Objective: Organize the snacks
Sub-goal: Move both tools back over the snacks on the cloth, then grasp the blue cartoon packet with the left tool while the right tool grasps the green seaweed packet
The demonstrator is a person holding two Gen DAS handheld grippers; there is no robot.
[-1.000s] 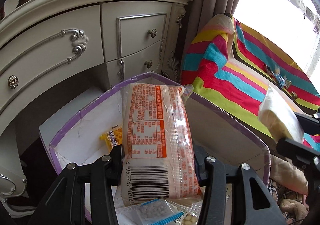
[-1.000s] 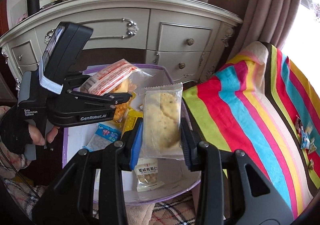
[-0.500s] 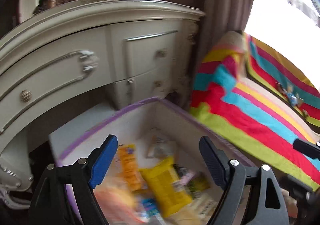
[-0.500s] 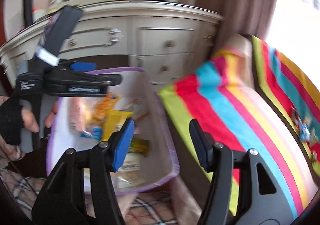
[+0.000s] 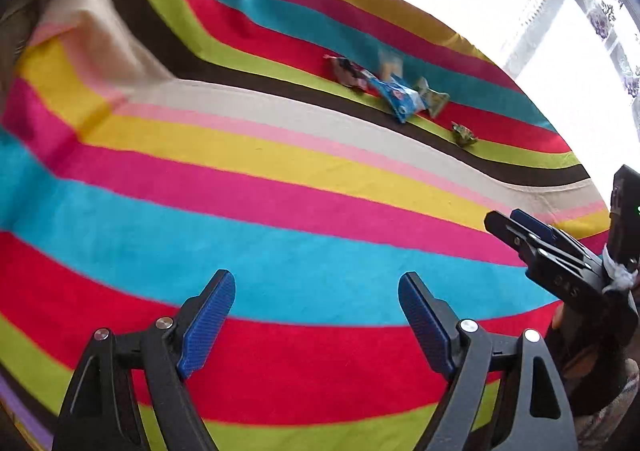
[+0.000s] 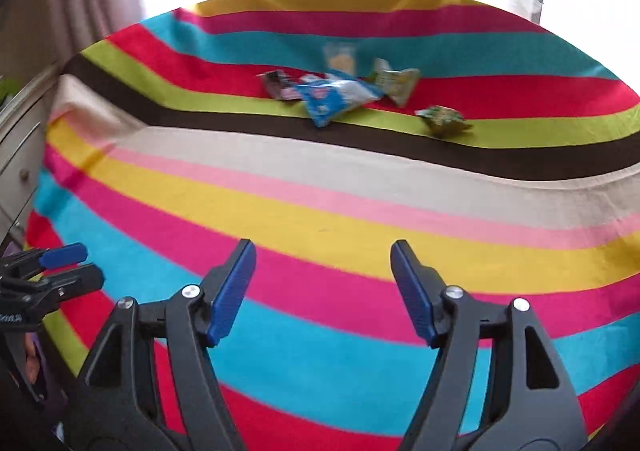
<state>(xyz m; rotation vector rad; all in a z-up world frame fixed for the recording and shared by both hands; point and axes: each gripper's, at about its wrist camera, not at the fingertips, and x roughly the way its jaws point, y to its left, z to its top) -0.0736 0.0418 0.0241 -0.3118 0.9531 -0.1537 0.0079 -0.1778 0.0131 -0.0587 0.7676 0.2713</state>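
The fingers (image 5: 210, 321) of the left gripper (image 5: 316, 325) stand wide apart and hold nothing; the blue pads face each other over the red and blue stripes of the blanket (image 5: 256, 187). The right gripper (image 6: 323, 293) is also spread wide and empty, above the pink and blue stripes. In the left view the right gripper shows at the right edge, and in the right view the left gripper shows at the left edge.

The snacks are far ahead of both pairs of fingers, well apart from them, in a small group on the green and red stripes. There is a blue packet (image 6: 334, 97), a dark one (image 6: 278, 85) just beside it, a pale green one (image 6: 394, 83), a small clear one (image 6: 339, 57) behind, and a green one (image 6: 442, 119) a little apart to the right.

One second ago each gripper held a packet over a purple-edged box; half a second ago both were already empty above it. Now both views face the blanket, and the box is out of view.
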